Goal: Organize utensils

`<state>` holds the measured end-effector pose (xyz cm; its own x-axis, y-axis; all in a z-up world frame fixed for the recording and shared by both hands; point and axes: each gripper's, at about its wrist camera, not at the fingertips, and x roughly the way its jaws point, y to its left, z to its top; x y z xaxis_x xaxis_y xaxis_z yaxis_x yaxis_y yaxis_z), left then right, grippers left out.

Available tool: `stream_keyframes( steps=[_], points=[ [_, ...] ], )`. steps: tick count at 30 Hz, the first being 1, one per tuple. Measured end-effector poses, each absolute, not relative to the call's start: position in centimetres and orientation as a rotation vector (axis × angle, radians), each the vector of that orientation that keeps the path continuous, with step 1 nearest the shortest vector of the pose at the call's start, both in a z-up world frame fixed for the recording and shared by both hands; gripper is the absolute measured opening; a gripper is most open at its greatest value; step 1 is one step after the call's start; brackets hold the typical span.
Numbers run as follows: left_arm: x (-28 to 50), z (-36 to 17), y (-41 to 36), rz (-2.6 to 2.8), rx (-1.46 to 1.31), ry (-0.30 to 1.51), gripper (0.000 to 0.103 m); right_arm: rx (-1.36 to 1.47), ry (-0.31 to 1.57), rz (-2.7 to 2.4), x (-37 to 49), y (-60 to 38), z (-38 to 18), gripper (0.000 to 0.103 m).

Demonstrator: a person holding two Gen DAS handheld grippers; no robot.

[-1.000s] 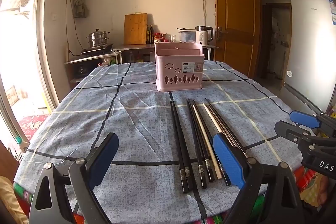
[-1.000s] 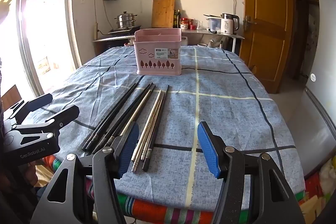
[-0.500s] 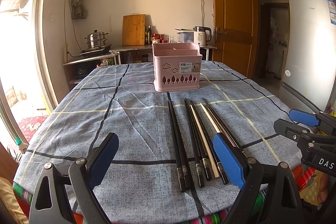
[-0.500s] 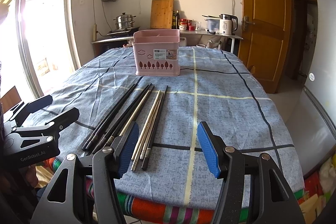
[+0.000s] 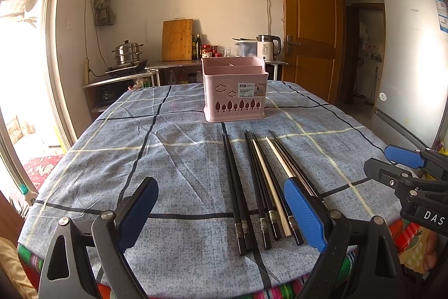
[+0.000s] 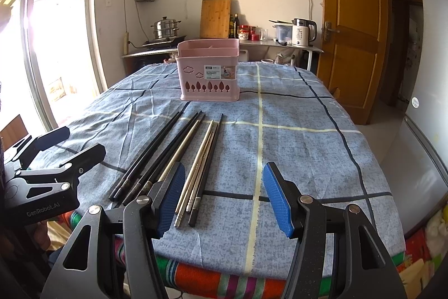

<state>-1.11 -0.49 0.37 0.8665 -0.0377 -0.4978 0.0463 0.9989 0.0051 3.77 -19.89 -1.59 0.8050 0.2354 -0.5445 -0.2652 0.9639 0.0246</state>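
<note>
Several chopsticks, mostly black with some pale ones, lie side by side on the blue checked tablecloth (image 5: 168, 159), in the left wrist view (image 5: 260, 181) and in the right wrist view (image 6: 179, 156). A pink divided utensil basket (image 5: 234, 91) stands upright beyond their far tips; it also shows in the right wrist view (image 6: 208, 70). My left gripper (image 5: 221, 210) is open and empty above the near table edge, with the chopstick handles near its right finger. My right gripper (image 6: 224, 199) is open and empty, just right of the chopstick ends.
A counter behind the table holds a steel pot (image 5: 127, 52), a wooden cutting board (image 5: 177, 39), bottles and a kettle (image 5: 268, 46). A wooden door (image 5: 310, 24) and a fridge (image 5: 414, 60) stand at the right. A striped cloth (image 6: 224, 279) hangs under the near table edge.
Both grippers have shifted slightly; the basket and chopsticks appear a little further left in the left wrist view. Nothing on the table has moved.
</note>
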Motion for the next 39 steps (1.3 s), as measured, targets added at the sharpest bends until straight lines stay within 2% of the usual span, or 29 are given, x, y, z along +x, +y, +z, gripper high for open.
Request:
stream_keyframes(
  steps=[39],
  points=[
    [-0.84, -0.08, -0.77, -0.05, 0.023, 0.532, 0.092, -0.055, 0.583, 0.265, 3.81, -19.94, -1.91, 0.059]
  ],
)
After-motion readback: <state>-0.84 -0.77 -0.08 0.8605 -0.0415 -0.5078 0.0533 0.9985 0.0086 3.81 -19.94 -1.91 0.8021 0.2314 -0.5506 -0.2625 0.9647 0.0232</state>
